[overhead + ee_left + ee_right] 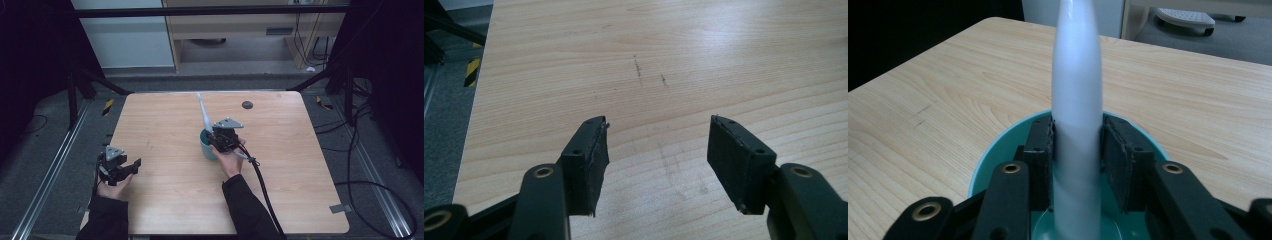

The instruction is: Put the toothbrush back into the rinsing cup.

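White utensil handle (1075, 100) stood in the teal cup (207, 147) at table centre, pinched between the right gripper (1077, 145) pads, its long axis leaning toward 11 o'clock; the left gripper (656, 145), jaws spread and empty, waited well apart at 8 o'clock

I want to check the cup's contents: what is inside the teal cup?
Inside the cup stands a white utensil handle, gripped by the right gripper, whose jaws reach into the cup. The utensil's lower end and the cup's bottom are mostly covered.
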`<action>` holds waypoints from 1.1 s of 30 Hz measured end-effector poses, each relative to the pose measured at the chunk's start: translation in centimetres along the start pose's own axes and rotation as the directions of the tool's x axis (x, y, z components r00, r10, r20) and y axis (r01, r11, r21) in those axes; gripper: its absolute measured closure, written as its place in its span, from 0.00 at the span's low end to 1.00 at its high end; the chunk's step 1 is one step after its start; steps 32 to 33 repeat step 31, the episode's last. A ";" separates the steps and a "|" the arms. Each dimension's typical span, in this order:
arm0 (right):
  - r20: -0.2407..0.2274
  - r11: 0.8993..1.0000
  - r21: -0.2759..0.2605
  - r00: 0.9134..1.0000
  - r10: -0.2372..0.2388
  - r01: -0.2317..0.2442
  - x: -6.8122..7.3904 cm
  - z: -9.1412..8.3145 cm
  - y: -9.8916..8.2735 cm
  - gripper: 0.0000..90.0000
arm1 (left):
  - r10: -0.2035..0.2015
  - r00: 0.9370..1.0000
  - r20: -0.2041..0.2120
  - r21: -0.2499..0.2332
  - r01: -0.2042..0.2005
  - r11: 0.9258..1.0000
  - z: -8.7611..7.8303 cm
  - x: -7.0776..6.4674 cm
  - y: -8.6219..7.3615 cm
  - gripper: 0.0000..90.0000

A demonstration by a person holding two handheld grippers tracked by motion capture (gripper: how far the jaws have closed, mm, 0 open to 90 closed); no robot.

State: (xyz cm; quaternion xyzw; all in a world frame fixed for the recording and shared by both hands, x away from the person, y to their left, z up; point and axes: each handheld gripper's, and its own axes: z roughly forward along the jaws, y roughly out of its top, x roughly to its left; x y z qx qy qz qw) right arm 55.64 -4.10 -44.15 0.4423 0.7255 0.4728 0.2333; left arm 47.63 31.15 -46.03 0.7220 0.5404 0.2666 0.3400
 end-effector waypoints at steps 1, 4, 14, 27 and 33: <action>-0.006 1.000 -0.009 1.000 0.003 -0.003 0.0 -0.2 0.1 0.73 | -0.001 1.000 0.000 0.000 0.001 1.000 0.0 0.0 0.0 0.45; -0.003 1.000 -0.014 1.000 0.004 -0.004 0.0 -0.5 0.3 0.72 | -0.002 1.000 0.000 0.000 0.002 1.000 0.0 0.0 0.0 0.45; 0.012 0.996 -0.087 1.000 0.009 -0.008 -1.3 -6.1 1.3 0.37 | -0.003 1.000 -0.002 -0.004 0.003 1.000 -0.1 0.0 0.0 0.45; 0.155 0.993 -0.059 0.982 0.107 -0.099 -8.2 -13.5 -3.5 0.25 | 0.005 1.000 -0.023 0.006 -0.004 1.000 0.0 -0.1 -0.2 0.45; 0.187 0.992 -0.051 0.974 0.127 -0.119 -10.2 -15.5 -5.9 0.24 | 0.000 1.000 -0.019 0.003 0.000 1.000 0.0 0.0 -0.2 0.46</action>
